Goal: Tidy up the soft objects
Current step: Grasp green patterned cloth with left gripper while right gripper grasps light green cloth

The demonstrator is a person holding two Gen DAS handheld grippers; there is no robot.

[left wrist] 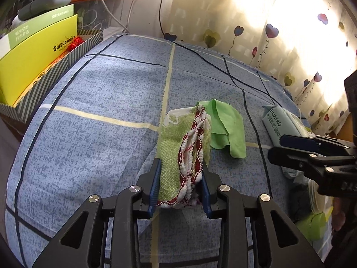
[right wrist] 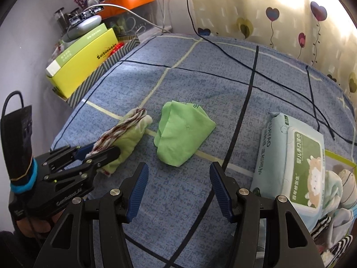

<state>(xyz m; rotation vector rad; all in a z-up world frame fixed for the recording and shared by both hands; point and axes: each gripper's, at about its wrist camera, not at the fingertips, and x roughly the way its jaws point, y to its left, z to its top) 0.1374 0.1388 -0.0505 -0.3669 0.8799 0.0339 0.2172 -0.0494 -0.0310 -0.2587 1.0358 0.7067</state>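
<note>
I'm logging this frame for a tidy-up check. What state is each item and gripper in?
left gripper: shut on the folded towel
folded towel: bunched, clamped at one end, resting on the bedsheet
green cloth: loosely folded, lying free
wet wipes pack: lid closed, lying flat
right gripper: open, holding nothing

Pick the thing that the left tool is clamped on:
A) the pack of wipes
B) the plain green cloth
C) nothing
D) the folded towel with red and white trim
D: in the left wrist view the left tool pinches the folded towel between its blue pads.
</note>
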